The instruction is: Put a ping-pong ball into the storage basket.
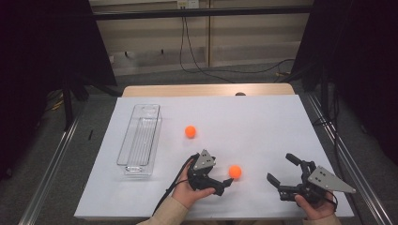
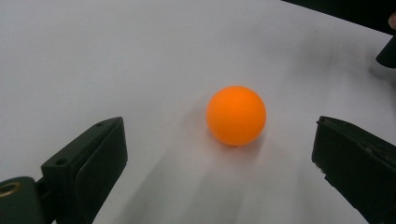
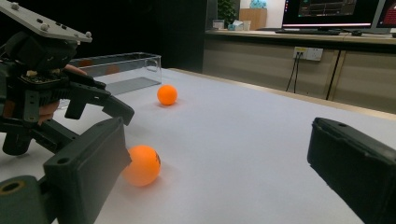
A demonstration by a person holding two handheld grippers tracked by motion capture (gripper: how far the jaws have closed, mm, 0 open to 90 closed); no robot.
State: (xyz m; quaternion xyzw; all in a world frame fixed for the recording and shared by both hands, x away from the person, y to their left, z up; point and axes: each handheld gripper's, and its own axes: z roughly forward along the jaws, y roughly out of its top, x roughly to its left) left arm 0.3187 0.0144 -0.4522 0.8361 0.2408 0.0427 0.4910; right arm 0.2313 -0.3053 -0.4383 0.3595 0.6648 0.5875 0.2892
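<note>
Reaching from the near side, the left claw (image 1: 224, 183) has its jaws spread wide and empty, with the orange ball (image 1: 235, 171) resting on the white sheet straight ahead, just beyond its tips. The right claw (image 1: 281, 171) (also open, holding nothing) sits farther off, so the left one is nearer.

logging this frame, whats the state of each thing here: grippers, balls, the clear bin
left gripper: open, jaws either side of the near ball, not touching it
right gripper: open, holding nothing, apart from both balls
near orange ball: resting on the white sheet, free
far orange ball: resting on the sheet, untouched, beside the bin
clear bin: upright, no lid, no ball inside
</note>
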